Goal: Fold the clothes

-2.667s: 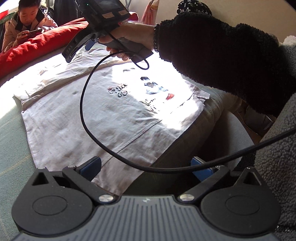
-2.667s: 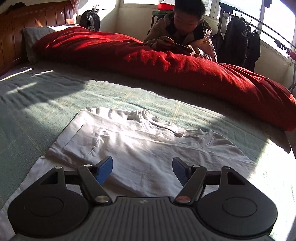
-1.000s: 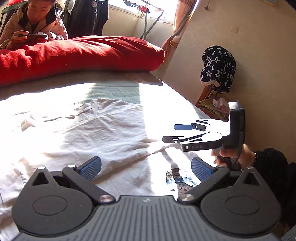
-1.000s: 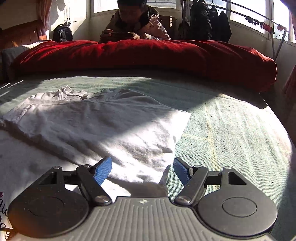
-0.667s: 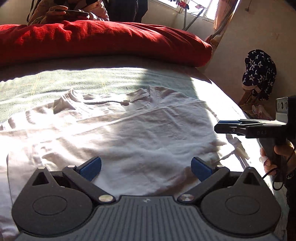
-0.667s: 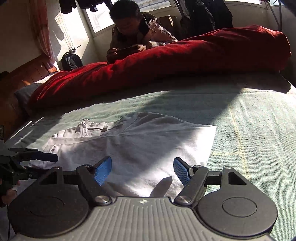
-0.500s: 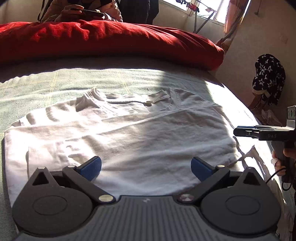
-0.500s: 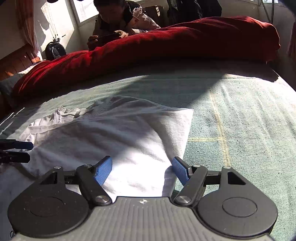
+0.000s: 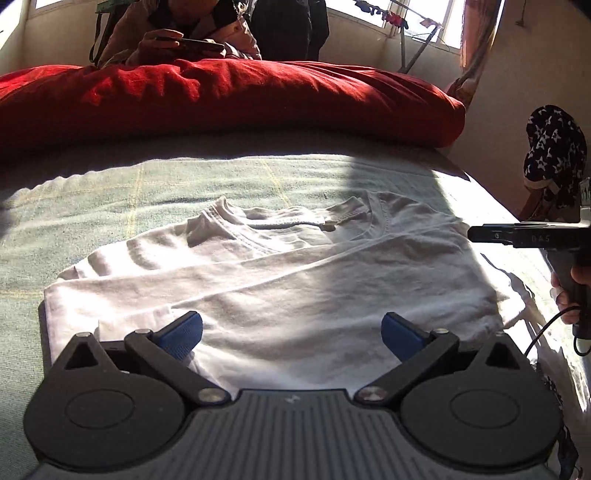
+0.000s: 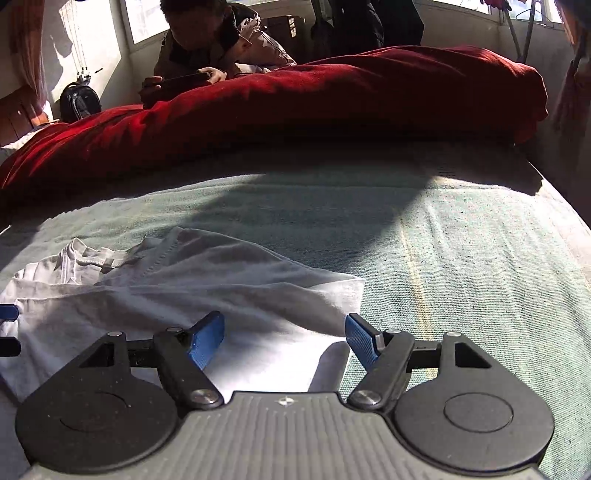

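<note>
Left wrist view: my left gripper [image 9: 291, 330] has its jaws wide, nothing between the blue pads [image 9: 181, 330]. The white t-shirt [image 9: 280, 277] lies partly folded on the green bedspread [image 9: 110, 192], directly ahead of and under the fingertips, collar at the far side. The pads hover over its near edge; I can't tell if they touch the cloth. My right gripper [image 9: 480, 234] pokes in from the right edge, level, over the shirt's right side, my hand [image 9: 570, 291] on its handle. Red duvet [image 9: 221, 99] runs across the far side of the bed, with a person [image 9: 177, 33] holding a phone behind it.

Versus half a second ago: this view barely changes, shirt framed the same. A second ago it looked further right, at the shirt's printed part.

Right wrist view: right gripper [image 10: 284, 339] jaws wide and steady, nothing held. The shirt's right corner [image 10: 347, 291] sits just ahead of the fingers, between them; the left pad [image 10: 207, 338] is over white cloth, the right pad [image 10: 362, 339] over bedspread. Left gripper's tips [image 10: 7, 328] show at the left edge.

Versus half a second ago: the shirt edge sits similarly, and the left gripper's tips have slid lower in frame.
</note>
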Demonstrator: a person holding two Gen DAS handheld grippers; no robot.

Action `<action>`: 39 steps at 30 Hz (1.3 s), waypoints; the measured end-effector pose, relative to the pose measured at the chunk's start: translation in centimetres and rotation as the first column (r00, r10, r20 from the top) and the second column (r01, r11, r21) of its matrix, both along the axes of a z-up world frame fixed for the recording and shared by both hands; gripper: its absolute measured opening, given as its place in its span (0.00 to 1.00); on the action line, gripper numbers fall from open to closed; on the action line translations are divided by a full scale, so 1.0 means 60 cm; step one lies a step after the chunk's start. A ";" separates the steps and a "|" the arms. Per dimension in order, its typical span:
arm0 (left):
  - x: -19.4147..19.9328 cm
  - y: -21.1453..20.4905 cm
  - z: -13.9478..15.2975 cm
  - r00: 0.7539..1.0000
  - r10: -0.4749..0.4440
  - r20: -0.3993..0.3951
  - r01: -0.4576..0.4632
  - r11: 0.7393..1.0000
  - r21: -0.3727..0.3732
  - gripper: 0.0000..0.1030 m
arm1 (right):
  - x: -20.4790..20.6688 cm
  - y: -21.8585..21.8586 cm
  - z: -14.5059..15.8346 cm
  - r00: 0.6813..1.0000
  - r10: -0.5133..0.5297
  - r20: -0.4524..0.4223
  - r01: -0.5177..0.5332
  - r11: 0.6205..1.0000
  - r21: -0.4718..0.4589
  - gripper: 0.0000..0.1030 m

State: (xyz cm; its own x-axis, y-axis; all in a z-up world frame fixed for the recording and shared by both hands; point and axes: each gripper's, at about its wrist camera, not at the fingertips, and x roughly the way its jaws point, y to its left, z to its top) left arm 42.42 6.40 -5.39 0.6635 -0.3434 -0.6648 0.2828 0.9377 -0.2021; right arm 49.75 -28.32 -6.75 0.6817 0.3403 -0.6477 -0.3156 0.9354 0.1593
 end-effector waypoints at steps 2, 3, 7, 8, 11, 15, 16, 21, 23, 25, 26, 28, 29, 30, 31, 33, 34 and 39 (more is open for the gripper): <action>-0.010 -0.007 0.007 0.999 -0.040 0.021 0.039 0.999 0.021 0.99 | -0.015 0.023 0.012 0.998 0.059 0.036 -0.058 0.998 -0.027 0.74; -0.013 -0.011 0.006 0.998 -0.060 0.022 0.059 0.998 0.033 0.99 | -0.020 0.039 0.014 0.995 0.092 0.046 -0.089 0.995 -0.049 0.74; -0.016 -0.011 -0.026 0.996 -0.082 -0.031 0.084 0.994 0.063 0.99 | -0.011 0.103 -0.010 0.987 0.157 0.025 -0.152 0.978 -0.142 0.74; -0.019 -0.006 -0.033 0.996 -0.087 -0.027 0.088 0.994 0.059 0.99 | -0.001 0.113 -0.020 0.988 0.152 0.013 -0.148 0.977 -0.154 0.75; -0.035 0.004 -0.018 0.998 -0.069 -0.013 0.069 0.996 0.052 0.99 | 0.036 0.106 -0.033 0.998 0.066 -0.007 -0.066 0.992 -0.106 0.84; -0.059 0.011 0.014 0.997 -0.071 0.032 0.068 0.995 0.079 0.99 | 0.038 0.086 0.001 1.000 -0.002 -0.030 0.002 1.000 -0.019 0.83; -0.060 0.014 0.013 0.997 -0.067 0.026 0.065 0.995 0.078 0.99 | 0.026 0.083 0.011 1.000 0.017 -0.021 -0.017 1.000 -0.006 0.83; -0.061 0.027 -0.014 0.999 -0.017 -0.052 0.022 0.995 0.093 0.99 | -0.056 0.084 0.031 0.995 0.101 -0.012 -0.101 0.994 -0.049 0.83; -0.073 0.032 -0.016 0.999 -0.008 -0.051 0.013 0.995 0.100 0.99 | -0.083 0.079 0.017 0.993 0.115 -0.031 -0.117 0.989 -0.092 0.83; -0.087 0.035 -0.006 0.998 0.001 -0.055 0.005 0.995 0.104 0.99 | -0.099 0.067 -0.004 0.992 0.103 -0.071 -0.113 0.983 -0.146 0.84; -0.094 0.036 0.002 0.998 0.006 -0.058 0.000 0.995 0.104 0.99 | -0.106 0.057 -0.006 0.992 0.092 -0.084 -0.104 0.985 -0.141 0.84; -0.111 0.036 0.025 0.999 0.002 -0.050 0.004 0.993 0.115 0.99 | -0.121 0.036 0.003 0.993 0.071 -0.096 -0.081 0.991 -0.108 0.84; -0.120 0.036 0.038 0.999 -0.004 -0.042 0.009 0.992 0.123 0.99 | -0.129 0.029 0.014 0.993 0.061 -0.099 -0.071 0.993 -0.094 0.84; -0.129 0.033 0.051 0.999 -0.007 -0.032 0.012 0.991 0.137 0.99 | -0.139 0.022 0.026 0.994 0.055 -0.095 -0.063 0.995 -0.081 0.84; -0.141 0.030 0.067 1.000 -0.011 -0.023 0.014 0.988 0.155 0.99 | -0.151 0.016 0.040 0.995 0.054 -0.084 -0.060 0.996 -0.070 0.84; -0.166 0.024 0.098 1.000 -0.018 -0.006 0.019 0.982 0.189 0.99 | -0.177 0.010 0.066 0.996 0.059 -0.067 -0.063 0.996 -0.063 0.84; -0.179 0.022 0.110 1.000 -0.023 0.000 0.023 0.980 0.197 0.99 | -0.195 0.008 0.082 0.996 0.062 -0.059 -0.065 0.996 -0.065 0.84; -0.256 -0.002 0.142 0.997 -0.074 0.013 0.069 0.970 0.233 0.99 | -0.292 -0.009 0.121 0.997 0.074 -0.019 -0.075 0.997 -0.035 0.89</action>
State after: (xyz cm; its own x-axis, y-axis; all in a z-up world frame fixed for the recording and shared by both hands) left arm 27.03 6.26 3.16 0.6577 -0.2281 -0.7179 0.3529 0.9353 0.0261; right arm 32.25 -28.84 0.52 0.6436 0.3665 -0.6719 -0.3822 0.9145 0.1328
